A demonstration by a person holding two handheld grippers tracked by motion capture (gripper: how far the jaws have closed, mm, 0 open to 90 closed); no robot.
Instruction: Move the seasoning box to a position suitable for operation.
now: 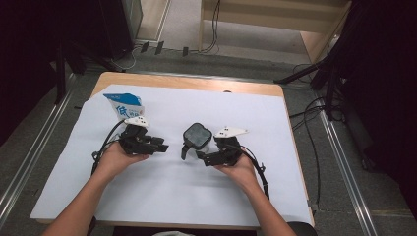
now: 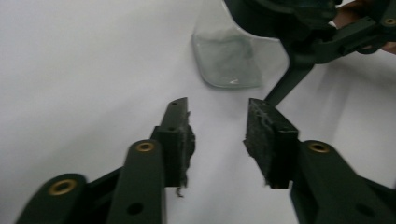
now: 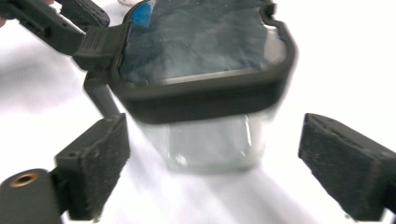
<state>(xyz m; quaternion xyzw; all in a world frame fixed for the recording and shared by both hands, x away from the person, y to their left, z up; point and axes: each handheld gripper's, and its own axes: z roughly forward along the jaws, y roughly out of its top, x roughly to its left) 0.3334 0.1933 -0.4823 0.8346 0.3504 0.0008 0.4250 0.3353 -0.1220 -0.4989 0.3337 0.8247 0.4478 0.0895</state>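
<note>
Both grippers (L (image 1: 158, 146), R (image 1: 202, 156)) agape beside lidded container (image 1: 197, 135).

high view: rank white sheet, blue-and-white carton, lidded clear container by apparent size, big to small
1. White sheet, by far the largest; it covers most of the table.
2 and 3. Blue-and-white carton and lidded clear container look about alike; the left gripper hides part of the carton, so I won't rank them.

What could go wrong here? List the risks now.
1. The jar is clear glass with a dark lid and a side latch; the right gripper is open around its base, and a skewed squeeze could tip or slide it on the white sheet.
2. The left gripper points at the jar too, so the two could collide.
3. The carton stands close behind the left gripper and might get knocked.
</note>
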